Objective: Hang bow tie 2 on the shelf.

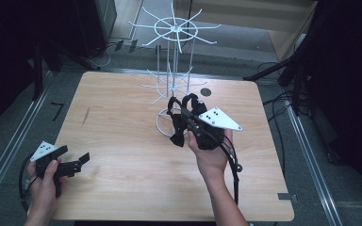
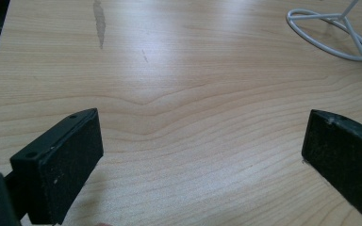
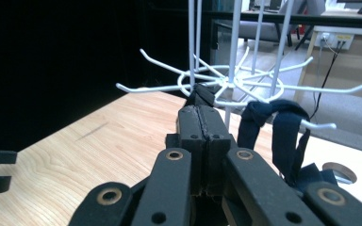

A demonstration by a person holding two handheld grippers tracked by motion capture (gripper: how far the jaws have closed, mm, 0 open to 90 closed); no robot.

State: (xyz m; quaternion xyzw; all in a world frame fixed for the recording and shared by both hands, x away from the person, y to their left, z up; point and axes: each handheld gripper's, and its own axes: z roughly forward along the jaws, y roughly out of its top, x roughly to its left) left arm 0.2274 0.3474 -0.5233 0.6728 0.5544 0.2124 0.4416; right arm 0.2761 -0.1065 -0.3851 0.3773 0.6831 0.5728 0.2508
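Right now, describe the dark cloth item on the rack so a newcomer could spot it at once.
Find the white wire rack at the far middle of the wooden table. On its lower ring of hooks, beside the right gripper, hangs a dark fabric loop. It is the rack's sole soft, dark thing among bare white prongs.

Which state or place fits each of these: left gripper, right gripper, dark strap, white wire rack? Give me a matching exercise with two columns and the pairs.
Column one:
1. left gripper
2. right gripper
3. dark strap
4. white wire rack

Column two:
A. stands on the table toward its far edge
B. jaws pressed together
C. hangs looped over a lower hook of the rack
D. jaws wide apart over bare wood near the table's front left corner

Pairs: 1-D, 2-B, 3-C, 4-A
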